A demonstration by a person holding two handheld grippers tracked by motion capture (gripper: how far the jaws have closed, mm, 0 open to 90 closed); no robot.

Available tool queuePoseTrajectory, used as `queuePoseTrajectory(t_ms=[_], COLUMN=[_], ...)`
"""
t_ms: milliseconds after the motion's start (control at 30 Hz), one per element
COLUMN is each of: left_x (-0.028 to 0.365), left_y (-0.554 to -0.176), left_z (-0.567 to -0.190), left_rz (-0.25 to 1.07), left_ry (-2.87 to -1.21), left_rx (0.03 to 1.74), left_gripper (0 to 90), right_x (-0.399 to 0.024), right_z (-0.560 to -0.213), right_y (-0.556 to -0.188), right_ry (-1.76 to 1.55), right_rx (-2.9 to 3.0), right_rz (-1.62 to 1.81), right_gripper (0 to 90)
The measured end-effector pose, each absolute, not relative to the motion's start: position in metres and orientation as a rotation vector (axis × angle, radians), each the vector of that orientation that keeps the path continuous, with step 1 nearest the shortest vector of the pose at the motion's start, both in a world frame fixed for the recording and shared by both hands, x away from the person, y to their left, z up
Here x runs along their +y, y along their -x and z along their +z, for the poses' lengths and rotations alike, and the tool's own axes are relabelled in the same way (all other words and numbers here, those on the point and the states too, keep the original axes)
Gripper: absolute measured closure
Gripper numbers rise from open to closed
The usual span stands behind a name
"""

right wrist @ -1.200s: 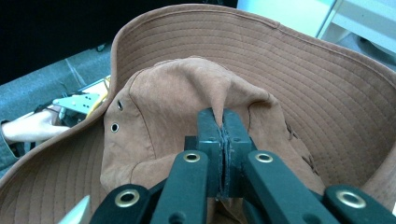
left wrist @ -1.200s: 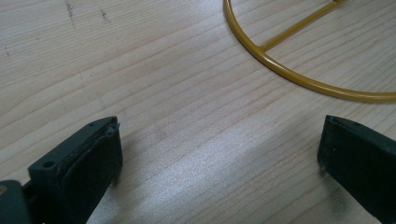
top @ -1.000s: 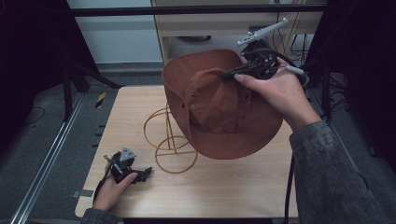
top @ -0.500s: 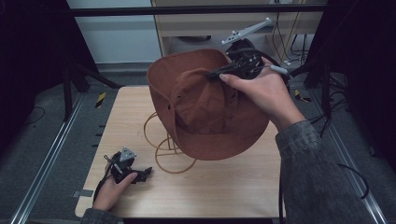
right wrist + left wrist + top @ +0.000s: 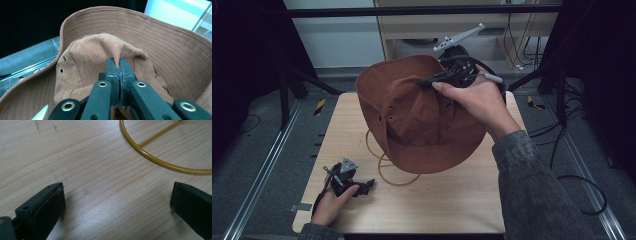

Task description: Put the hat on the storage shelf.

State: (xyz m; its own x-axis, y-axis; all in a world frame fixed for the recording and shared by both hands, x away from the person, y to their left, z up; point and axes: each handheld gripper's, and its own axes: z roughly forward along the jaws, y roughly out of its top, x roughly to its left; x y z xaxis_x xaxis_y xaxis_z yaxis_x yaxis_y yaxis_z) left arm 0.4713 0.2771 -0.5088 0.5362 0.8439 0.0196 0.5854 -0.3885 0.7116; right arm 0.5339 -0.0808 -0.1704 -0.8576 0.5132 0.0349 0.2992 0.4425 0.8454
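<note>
Pale wood tabletop (image 5: 452,200) sits in a dim room with dark frame rails and cables around it, and over its middle hangs a brown hat (image 5: 422,125), lifted clear of the wood and tipped so its crown faces the person. The right gripper (image 5: 119,65) has its jaws pressed tight together on a pinch of crown fabric, which puckers into a ridge between them. That fold says the hat is soft, light cloth; the stitched brim looks a little stiffer and holds its curve, so I would judge the brim edge or a thick fold of crown the safer hold, since a thin pinch could slip. Under the hat stands a yellow wire stand (image 5: 384,165). The left gripper (image 5: 117,205) rests low by the near-left corner, jaws wide apart and empty, beside the stand's ring.
</note>
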Motion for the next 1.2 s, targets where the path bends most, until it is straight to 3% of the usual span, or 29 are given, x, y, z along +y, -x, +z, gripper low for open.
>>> queuePoseTrajectory(t_ms=[1200], left_x=[0.277], left_y=[-0.471], left_z=[-0.508], left_rz=[0.499], left_ry=[-2.119], left_rx=[1.152], left_gripper=[0.0], right_x=[-0.033], right_z=[-0.177], right_y=[-0.535], right_ry=[-0.654], right_rx=[2.495], right_rz=[1.456], right_gripper=[88.6])
